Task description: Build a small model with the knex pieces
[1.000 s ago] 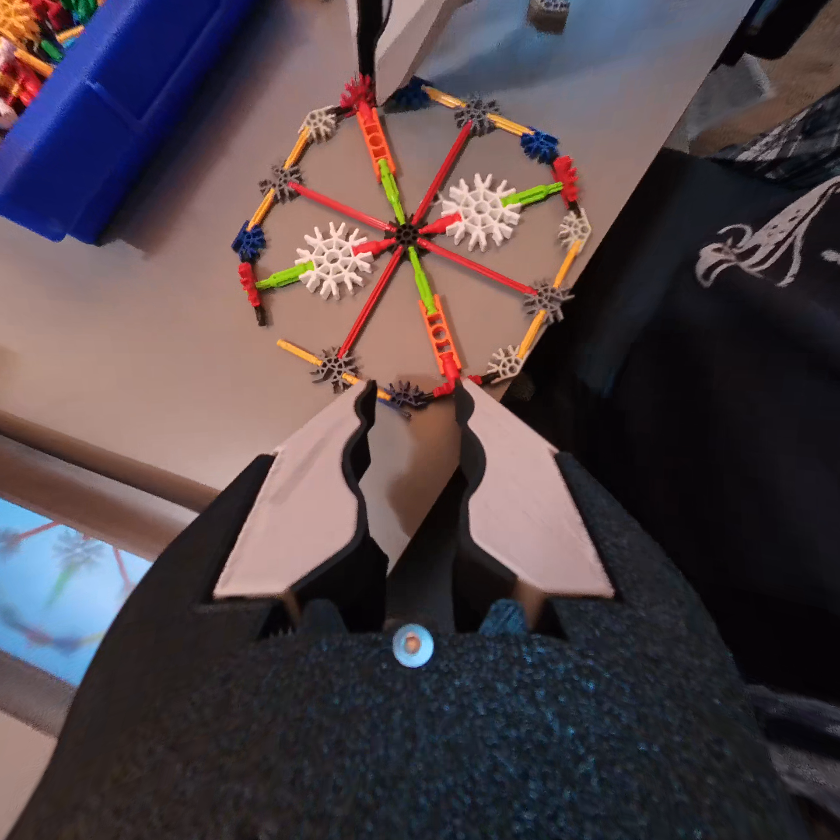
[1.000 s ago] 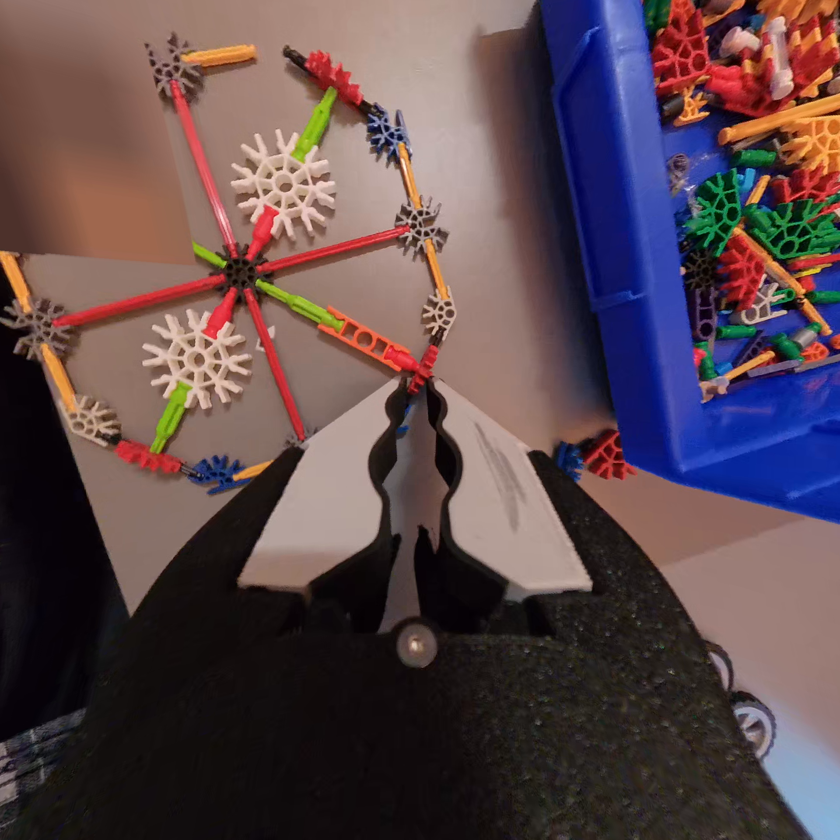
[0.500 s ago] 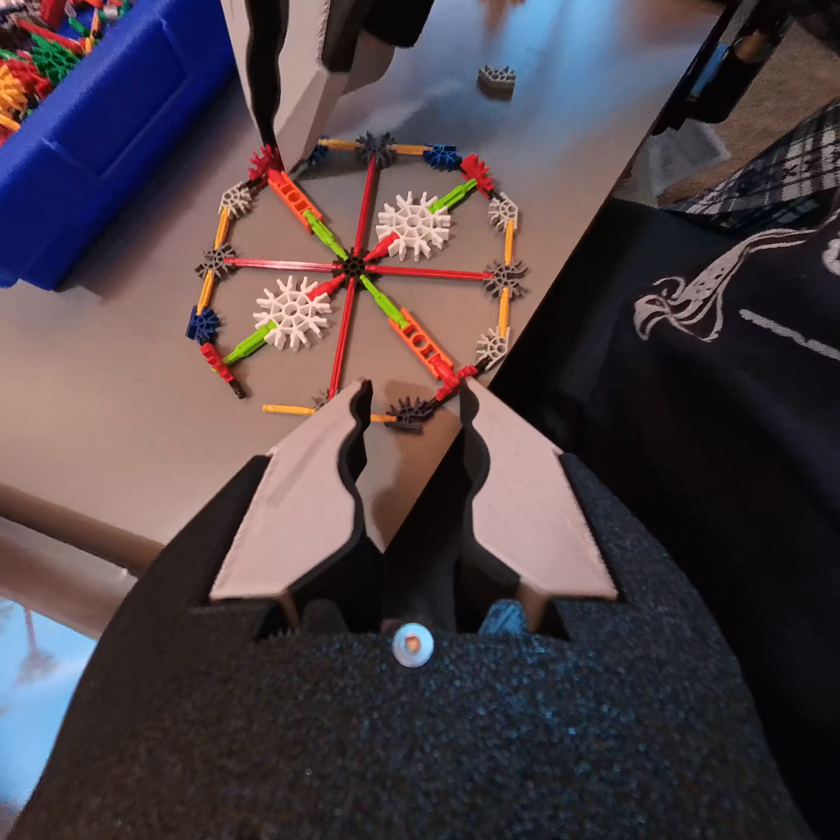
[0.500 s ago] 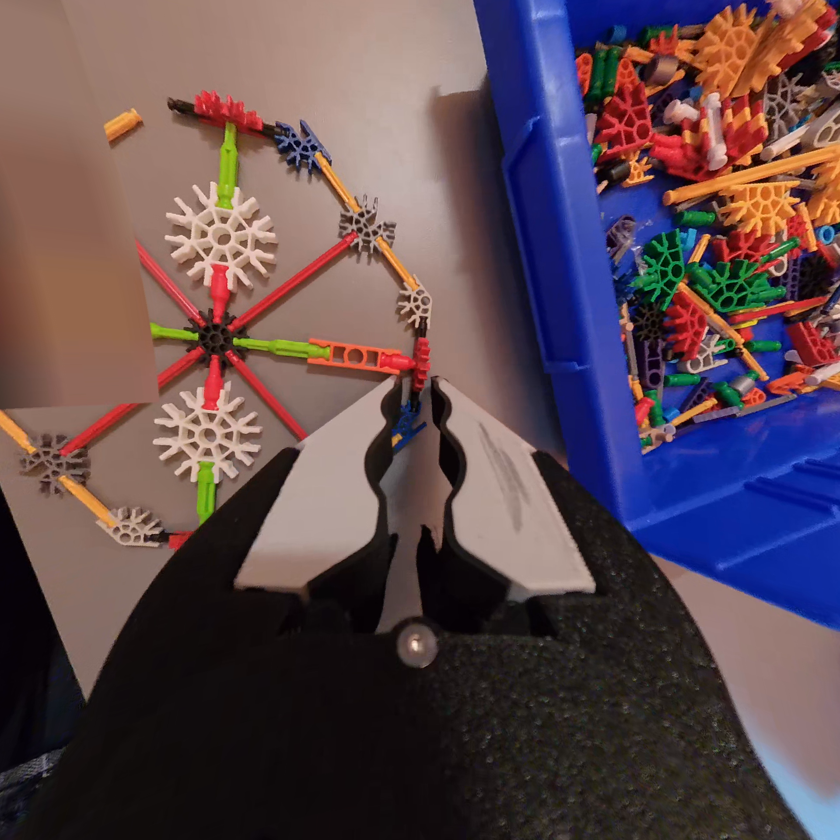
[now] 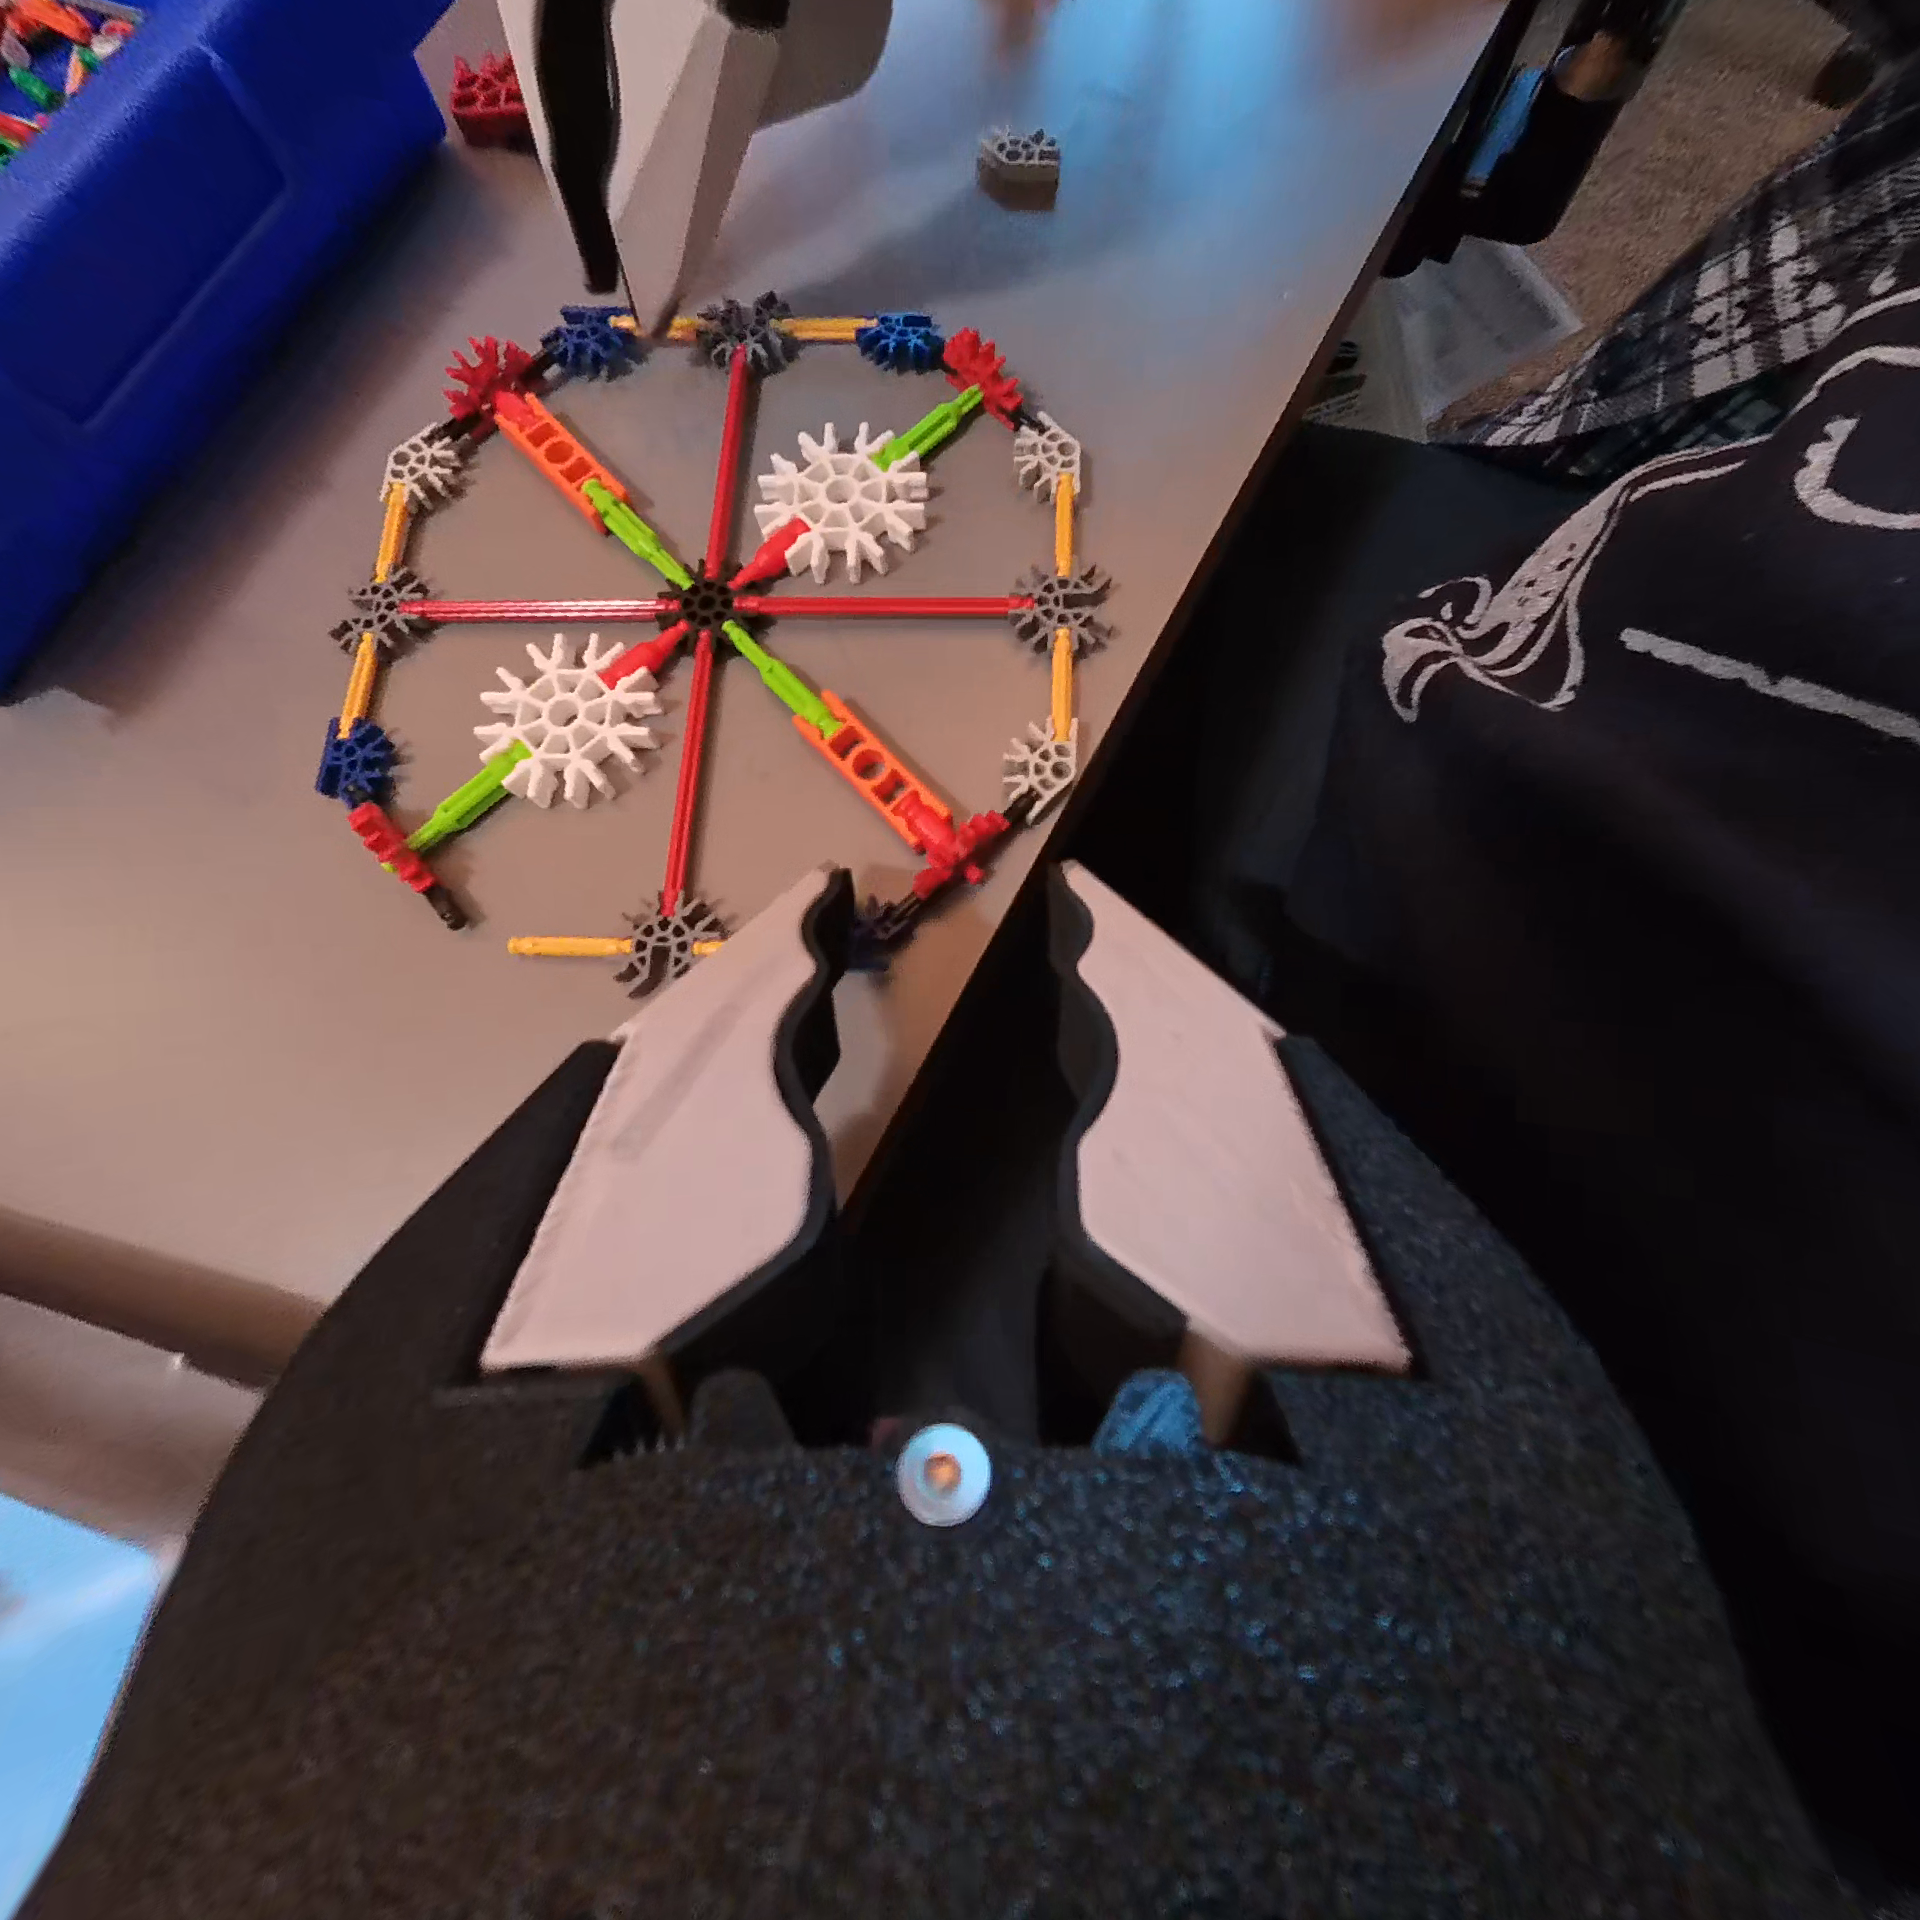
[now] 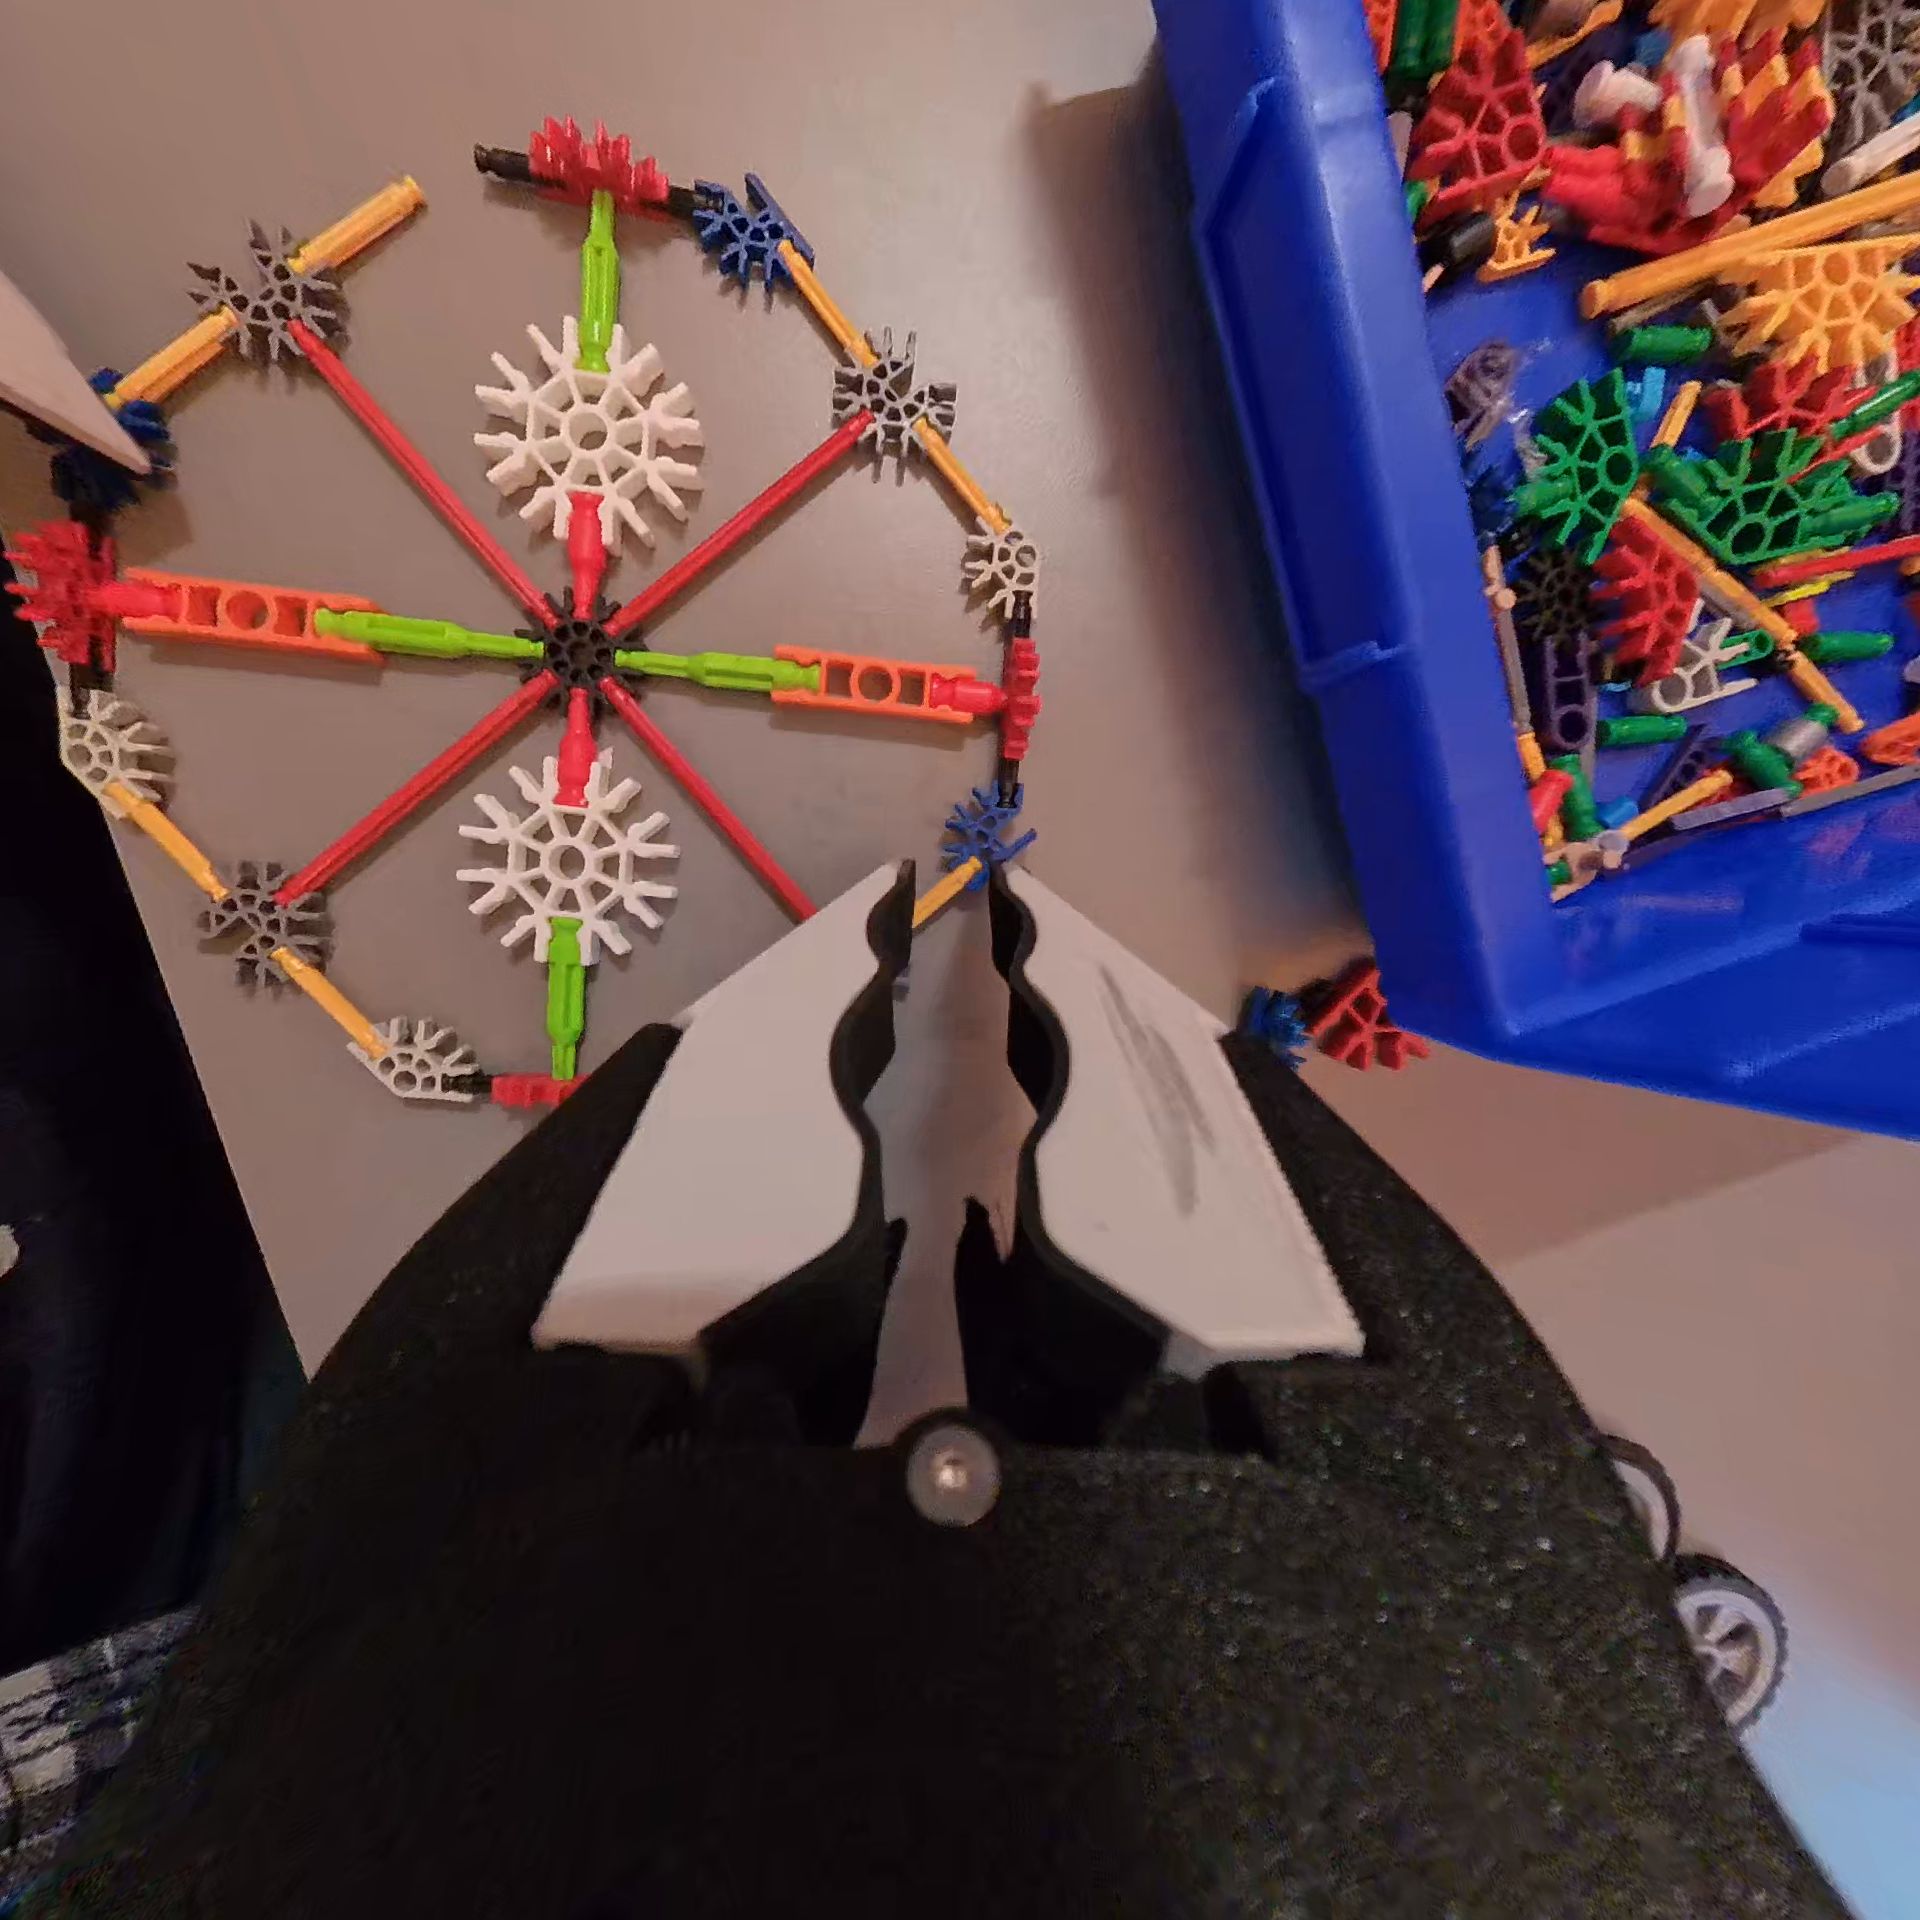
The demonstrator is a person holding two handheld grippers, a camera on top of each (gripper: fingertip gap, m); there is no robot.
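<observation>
A flat wheel of rods and connectors (image 5: 707,608) lies on the grey table (image 5: 208,1039), close to its edge. It has red spokes, two white snowflake connectors and a rim gap at the near left. My left gripper (image 5: 945,883) is open. Its left fingertip is over a blue rim connector (image 5: 868,945) and its right finger hangs past the table edge. My right gripper (image 6: 951,878) has a narrow gap between its tips. They straddle a yellow rim rod (image 6: 940,899) just below a blue connector (image 6: 982,831). The right gripper also shows in the left wrist view (image 5: 623,291).
A blue bin (image 6: 1340,520) full of loose pieces stands beside the wheel. A red and blue piece (image 6: 1351,1023) lies at its corner. A grey connector (image 5: 1023,161) and a red one (image 5: 488,99) lie farther back. A person's dark clothing (image 5: 1558,883) is past the table edge. Left tips to right tips: about 15 cm.
My right gripper has moved along the rim from the red connector to the yellow rod by the blue connector, its gap unchanged. My left gripper stayed open and shifted toward the table edge.
</observation>
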